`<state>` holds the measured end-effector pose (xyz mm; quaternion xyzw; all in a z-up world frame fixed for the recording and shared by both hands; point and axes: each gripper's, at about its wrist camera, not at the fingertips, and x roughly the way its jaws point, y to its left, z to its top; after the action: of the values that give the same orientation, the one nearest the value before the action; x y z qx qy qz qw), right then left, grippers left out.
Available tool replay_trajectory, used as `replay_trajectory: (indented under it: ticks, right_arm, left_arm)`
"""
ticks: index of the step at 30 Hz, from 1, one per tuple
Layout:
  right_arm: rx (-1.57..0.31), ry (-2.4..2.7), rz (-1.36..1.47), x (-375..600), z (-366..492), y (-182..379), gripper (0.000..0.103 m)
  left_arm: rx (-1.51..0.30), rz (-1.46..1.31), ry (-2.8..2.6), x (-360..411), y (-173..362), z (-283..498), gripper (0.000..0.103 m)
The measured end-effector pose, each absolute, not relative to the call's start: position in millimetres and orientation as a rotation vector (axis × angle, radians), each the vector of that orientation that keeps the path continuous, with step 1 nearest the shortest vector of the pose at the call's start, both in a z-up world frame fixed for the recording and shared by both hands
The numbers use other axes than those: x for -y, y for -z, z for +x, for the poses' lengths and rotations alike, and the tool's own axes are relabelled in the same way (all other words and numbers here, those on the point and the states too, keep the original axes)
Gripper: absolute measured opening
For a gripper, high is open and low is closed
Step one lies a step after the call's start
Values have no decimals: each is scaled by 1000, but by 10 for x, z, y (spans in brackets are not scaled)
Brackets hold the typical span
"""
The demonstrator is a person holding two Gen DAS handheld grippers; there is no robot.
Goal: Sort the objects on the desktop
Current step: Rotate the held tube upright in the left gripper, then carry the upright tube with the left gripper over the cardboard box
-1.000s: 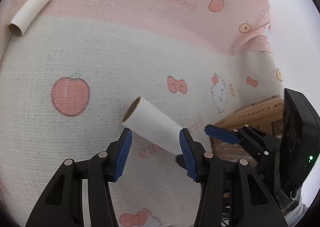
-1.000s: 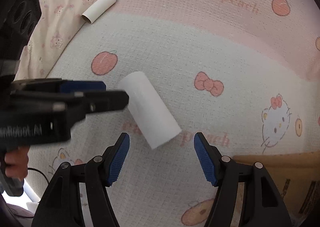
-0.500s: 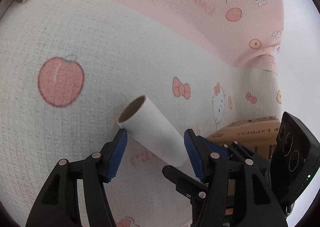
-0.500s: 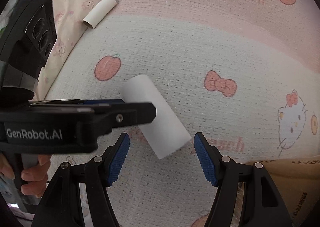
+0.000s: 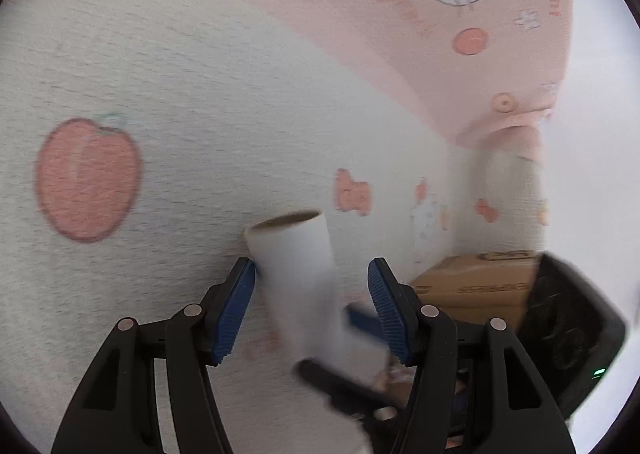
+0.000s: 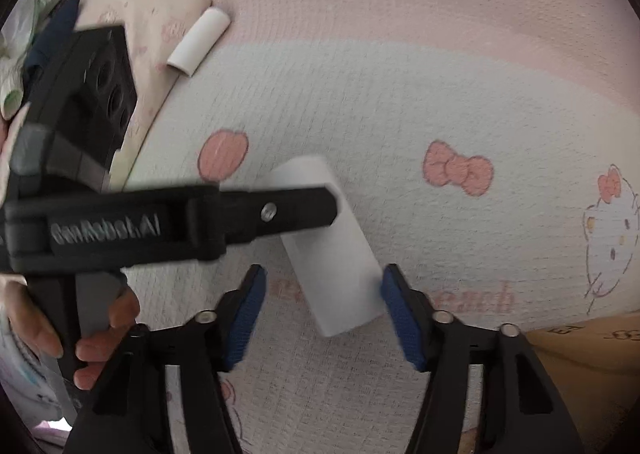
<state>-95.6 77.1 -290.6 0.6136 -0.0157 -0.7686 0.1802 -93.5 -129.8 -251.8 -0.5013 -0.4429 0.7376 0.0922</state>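
A white cardboard tube (image 5: 298,266) lies on the pink and white Hello Kitty blanket (image 5: 200,94). My left gripper (image 5: 311,308) is open, its jaws on either side of the tube's far end, the left pad touching it. In the right wrist view the same tube (image 6: 332,254) lies slanted, its near end between the open jaws of my right gripper (image 6: 323,312). The left gripper's arm (image 6: 192,220) crosses over the tube's far end. A second, smaller white tube (image 6: 199,41) lies at the far left by a pillow.
A brown cardboard box (image 5: 476,286) sits at the right, also in the right wrist view (image 6: 592,354). A patterned pillow (image 6: 148,14) lies at the far left. The right gripper's body (image 5: 568,338) shows at the right of the left wrist view.
Both grippers have moved forward onto the tube. The tube now sits between both pairs of jaws. It looks more upright in the left wrist view.
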Motion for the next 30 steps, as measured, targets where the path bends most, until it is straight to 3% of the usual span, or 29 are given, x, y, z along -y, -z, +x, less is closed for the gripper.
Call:
replay_trajectory:
  ticks: [1,4,7,25,30]
  right_arm:
    - [64,2139,1753,-756,-951,2928,41]
    - [80,2147,1761,-747,-924,2923,41]
    - [97,2138,1769,-759,-950,2916,41]
    - [146,2172,1781,-694,-1104,3046,47]
    - [88,2202,1763,-634,-1052,3036,46]
  left_arm:
    - [1324,-1469,-2185,1302,2507,-937,60]
    - [1339,-1439,-2173,1320,2515,-934,48]
    - [1363,-1459,-2147,1345,2586,-932,43]
    - [1452,-1494,-2077,1328,2752,-968,46]
    - [1368,-1488,-2095,1268,2646,-934,46]
